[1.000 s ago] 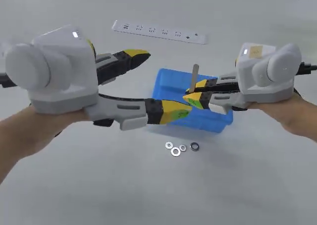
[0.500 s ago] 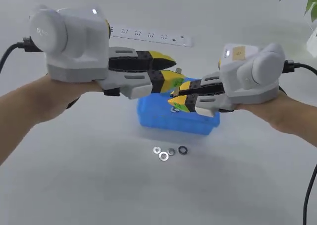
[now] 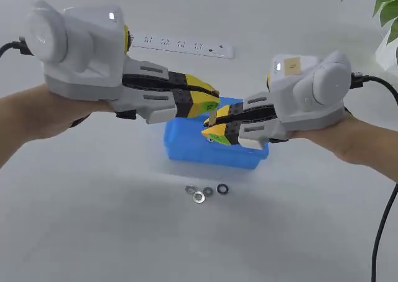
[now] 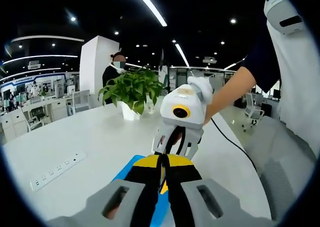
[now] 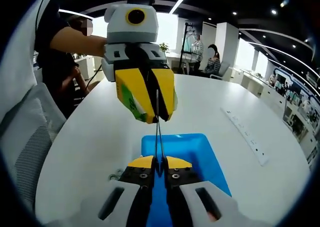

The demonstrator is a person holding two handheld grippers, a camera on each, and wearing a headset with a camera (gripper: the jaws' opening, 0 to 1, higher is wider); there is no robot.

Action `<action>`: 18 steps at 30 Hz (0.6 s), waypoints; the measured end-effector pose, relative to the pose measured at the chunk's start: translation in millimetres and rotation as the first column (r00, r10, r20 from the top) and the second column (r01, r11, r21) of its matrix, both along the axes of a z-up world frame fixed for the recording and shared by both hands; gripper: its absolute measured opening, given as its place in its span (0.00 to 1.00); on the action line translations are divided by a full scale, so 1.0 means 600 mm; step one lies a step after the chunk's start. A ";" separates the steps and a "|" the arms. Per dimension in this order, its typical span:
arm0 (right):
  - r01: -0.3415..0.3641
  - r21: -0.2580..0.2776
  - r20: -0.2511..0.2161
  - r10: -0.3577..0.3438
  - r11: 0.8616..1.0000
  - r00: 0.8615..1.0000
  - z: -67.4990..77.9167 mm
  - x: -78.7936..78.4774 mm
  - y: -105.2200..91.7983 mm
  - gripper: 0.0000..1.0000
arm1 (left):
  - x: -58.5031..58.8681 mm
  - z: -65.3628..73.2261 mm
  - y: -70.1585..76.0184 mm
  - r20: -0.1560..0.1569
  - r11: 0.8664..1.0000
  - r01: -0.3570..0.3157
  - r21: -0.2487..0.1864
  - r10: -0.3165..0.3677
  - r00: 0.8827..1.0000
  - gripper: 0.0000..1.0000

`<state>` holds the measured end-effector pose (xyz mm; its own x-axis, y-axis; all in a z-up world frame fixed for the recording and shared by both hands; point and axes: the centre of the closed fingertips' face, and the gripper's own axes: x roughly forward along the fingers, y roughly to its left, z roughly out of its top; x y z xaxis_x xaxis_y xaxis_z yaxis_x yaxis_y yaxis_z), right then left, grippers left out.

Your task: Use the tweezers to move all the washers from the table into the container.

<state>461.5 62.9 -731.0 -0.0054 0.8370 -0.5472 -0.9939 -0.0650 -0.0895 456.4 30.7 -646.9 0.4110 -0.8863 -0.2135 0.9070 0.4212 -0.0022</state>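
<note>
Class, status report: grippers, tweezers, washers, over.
Left gripper and right gripper both shut on thin metal tweezers over blue plastic container. Small metal washers on white table. Nothing in the way.

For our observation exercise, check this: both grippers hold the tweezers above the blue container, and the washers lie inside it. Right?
Not quite. The head view shows the washers on the table, in front of the blue container; the rest stands.

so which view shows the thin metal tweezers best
The right gripper view: the thin metal tweezers run clearly from the shut right gripper up to the shut left gripper, over the blue plastic container. The head view shows a short stub between the grippers; the left gripper view, at most a thin line between its jaws.
</note>
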 end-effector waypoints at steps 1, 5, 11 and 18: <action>-0.003 -0.001 0.001 0.003 1.000 1.000 0.000 -0.001 0.000 0.08 | -0.004 0.001 -0.001 -0.007 1.000 0.009 -0.004 -0.009 1.000 0.07; -0.013 -0.006 0.017 0.013 1.000 1.000 0.003 -0.002 0.000 0.09 | -0.011 0.004 -0.005 0.008 1.000 0.017 -0.010 -0.017 1.000 0.05; -0.003 -0.007 0.048 0.004 1.000 0.999 0.013 0.002 0.002 0.11 | -0.003 0.016 -0.005 0.055 1.000 0.004 -0.002 -0.004 0.998 0.04; 0.055 0.001 0.072 -0.055 0.998 0.996 0.028 0.010 0.002 0.20 | 0.012 0.024 -0.002 0.066 0.999 -0.053 0.013 0.052 0.996 0.04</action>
<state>467.7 64.1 -714.2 0.0806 0.8343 -0.5453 -0.9868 -0.0101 -0.1613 463.8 29.3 -632.8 0.4705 -0.8600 -0.1976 0.8816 0.4678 0.0636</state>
